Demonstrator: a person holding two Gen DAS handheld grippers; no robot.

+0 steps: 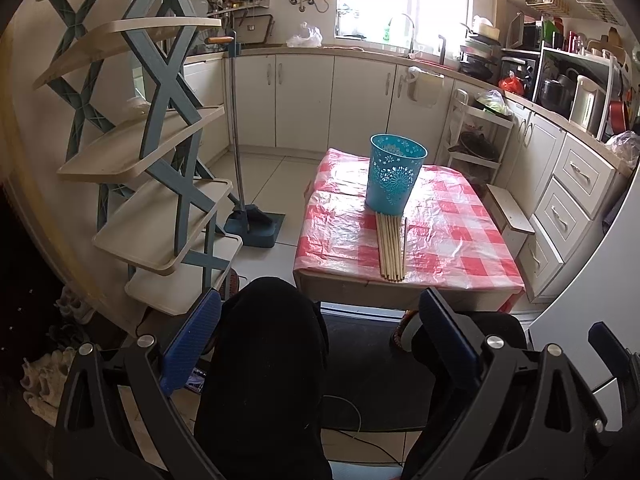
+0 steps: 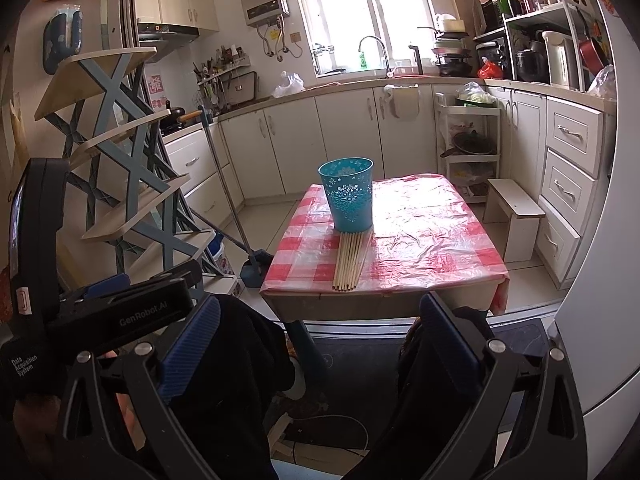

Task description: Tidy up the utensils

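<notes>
Now, going left to right, we see a tiered shelf rack (image 1: 160,184) at the left, then a broom with its dustpan (image 1: 250,224) on the floor, then the low desk (image 1: 460,240) under a red-checked plastic cover. On it stands one blue perforated cup (image 1: 394,174), upright, and in front of it a row of chopsticks (image 1: 391,246) lying side by side, their far ends touching or just meeting the cup's base, their near ends at the desk's front edge.

We count one cup and roughly eight or nine sticks; they lie too close together for a firm count.

We judge the sticks light, stiff and smooth, apt to roll or slip on the plastic cover. Taking one near its middle or just toward the near end, across its width, should keep it level. The cup looks like light plastic and may tip if bumped.

Our left tongs (image 1: 320,340) are spread wide with nothing between them, held well short of the desk. Our right tongs (image 2: 320,340) stand equally wide apart and empty.
</notes>
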